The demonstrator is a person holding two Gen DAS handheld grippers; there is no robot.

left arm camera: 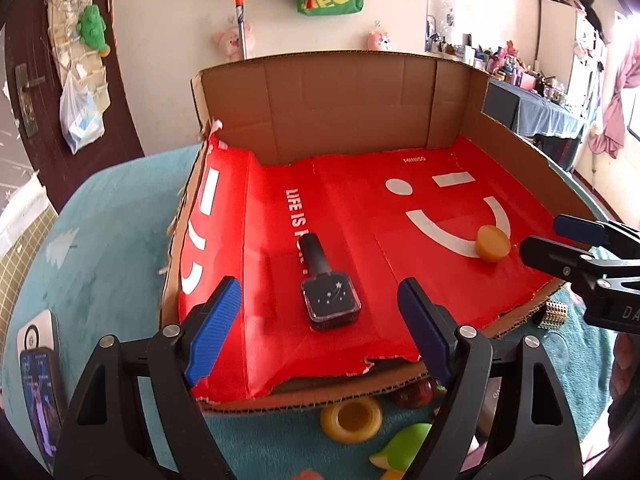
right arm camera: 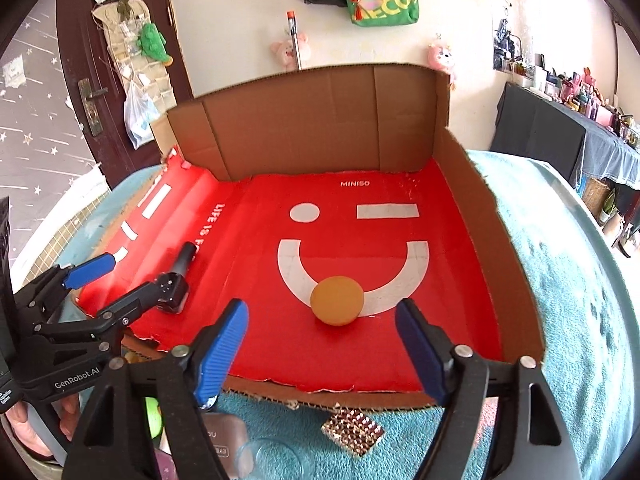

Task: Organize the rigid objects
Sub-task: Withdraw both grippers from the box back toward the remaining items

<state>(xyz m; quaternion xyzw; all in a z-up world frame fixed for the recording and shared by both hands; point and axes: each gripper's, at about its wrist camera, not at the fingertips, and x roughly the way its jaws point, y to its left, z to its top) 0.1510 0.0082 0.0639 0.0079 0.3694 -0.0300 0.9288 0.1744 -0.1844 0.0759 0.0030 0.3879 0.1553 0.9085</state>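
Observation:
A cardboard tray [left arm camera: 344,96] lined with red paper lies on a teal cloth. A black nail polish bottle [left arm camera: 326,288] lies on its side inside, just ahead of my open, empty left gripper [left arm camera: 320,320]. The bottle also shows in the right wrist view [right arm camera: 176,280]. An orange disc [right arm camera: 337,301] rests on the red liner just beyond my open, empty right gripper [right arm camera: 320,344]; it shows in the left wrist view too [left arm camera: 493,243]. The left gripper [right arm camera: 116,276] appears at the left of the right wrist view, the right gripper [left arm camera: 560,240] at the right of the left wrist view.
In front of the tray on the cloth lie a yellow ring [left arm camera: 351,418], a dark red ball [left arm camera: 414,394], a green toy [left arm camera: 404,450], a studded gold piece [right arm camera: 354,430], a clear glass [right arm camera: 276,460] and a pink case [right arm camera: 228,440]. A phone [left arm camera: 40,396] lies at the left.

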